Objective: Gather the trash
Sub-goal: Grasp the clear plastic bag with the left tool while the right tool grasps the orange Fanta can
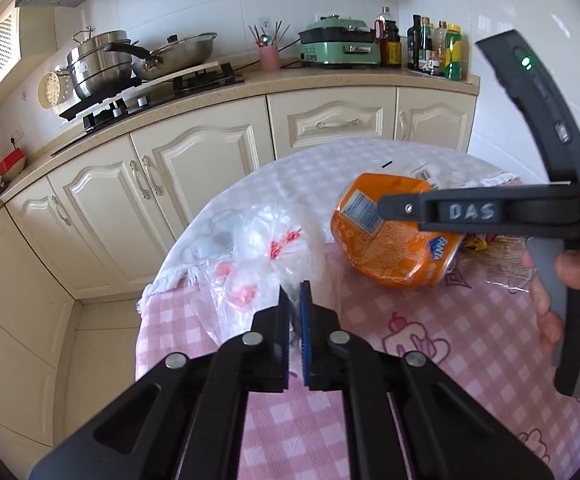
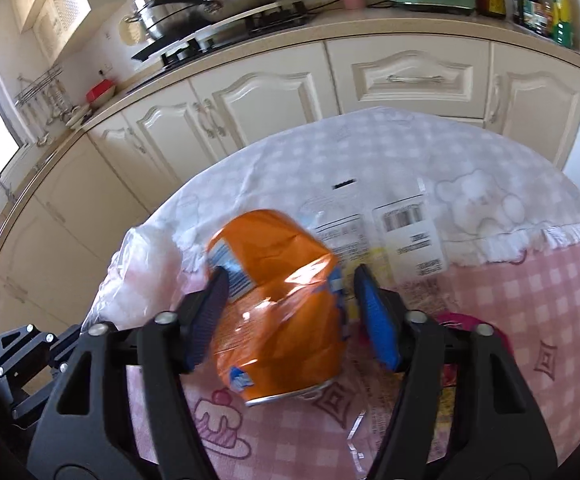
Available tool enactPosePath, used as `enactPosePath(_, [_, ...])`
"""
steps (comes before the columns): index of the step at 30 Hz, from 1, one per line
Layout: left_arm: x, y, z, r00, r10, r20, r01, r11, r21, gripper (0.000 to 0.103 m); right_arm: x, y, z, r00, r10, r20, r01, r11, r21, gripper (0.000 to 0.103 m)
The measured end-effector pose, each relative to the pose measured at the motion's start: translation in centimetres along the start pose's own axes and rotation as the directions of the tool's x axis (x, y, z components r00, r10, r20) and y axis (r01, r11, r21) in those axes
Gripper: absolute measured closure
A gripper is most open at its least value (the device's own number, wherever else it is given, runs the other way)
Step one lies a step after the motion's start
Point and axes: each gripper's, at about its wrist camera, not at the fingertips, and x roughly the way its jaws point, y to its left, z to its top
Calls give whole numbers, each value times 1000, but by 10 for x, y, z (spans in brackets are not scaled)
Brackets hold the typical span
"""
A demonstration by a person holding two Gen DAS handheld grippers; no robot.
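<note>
A crushed orange drink can (image 1: 386, 236) lies on its side on the table with the pink checked cloth (image 1: 450, 340). My right gripper (image 2: 290, 276) straddles the orange can (image 2: 277, 308). Its left pad is at the can's side and a thin gap shows at the right pad, so it is open. A clear plastic bag (image 1: 265, 248) with red print lies left of the can. My left gripper (image 1: 294, 288) is shut on the bag's near edge. In the right wrist view the bag (image 2: 145, 276) shows at the table's left edge.
Clear wrappers with printed labels (image 2: 410, 236) and a pink item (image 2: 462, 320) lie beside the can. A hand (image 1: 550, 280) holds the right gripper's handle. Beyond the round table stand cream cabinets (image 1: 193, 168) and a counter with pots, a stove and bottles.
</note>
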Motion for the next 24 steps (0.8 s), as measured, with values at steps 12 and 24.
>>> enactPosePath(12, [-48,25,-15,995,-37,91,47,993,-107,99,-47,52,-23,990,-62,127,81,985,-149,73])
enactPosePath(24, [-103,60,-59,988,2,153,30,979,-203,100,-67,133,-55,978,-108,177,163,929,-331,81])
